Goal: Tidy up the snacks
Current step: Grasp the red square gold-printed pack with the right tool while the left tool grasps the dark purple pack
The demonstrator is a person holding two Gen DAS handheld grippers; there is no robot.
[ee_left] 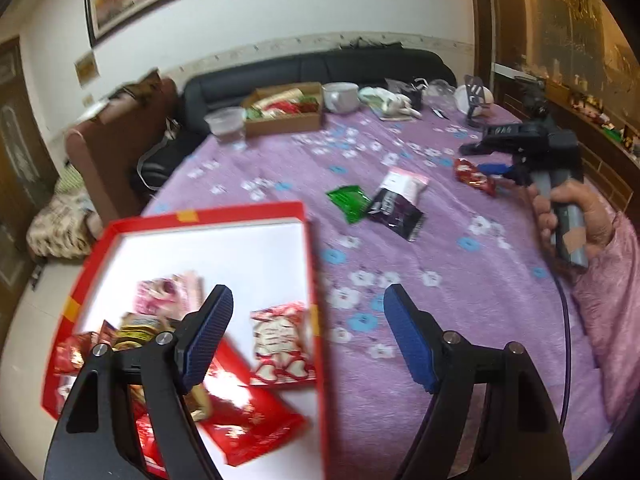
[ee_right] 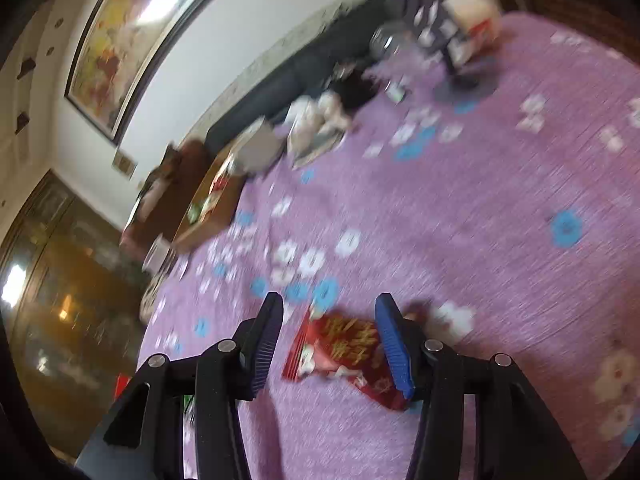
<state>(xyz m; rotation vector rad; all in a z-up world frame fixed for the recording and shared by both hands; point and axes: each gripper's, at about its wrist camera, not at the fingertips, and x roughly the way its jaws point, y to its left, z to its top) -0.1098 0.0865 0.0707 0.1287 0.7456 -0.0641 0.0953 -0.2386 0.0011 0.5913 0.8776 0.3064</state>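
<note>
A red box with a white inside sits at the table's near left and holds several snack packets, among them a red-and-white one and a large red one. My left gripper is open and empty above the box's right edge. On the purple cloth lie a green packet, a dark packet and a red packet. My right gripper is open with its jaws on both sides of the red packet, which lies on the cloth. The right gripper also shows in the left wrist view.
A brown cardboard box of snacks, a clear cup, a white bowl, and other clutter stand at the table's far edge. A black sofa runs behind. The flowered purple cloth covers the table.
</note>
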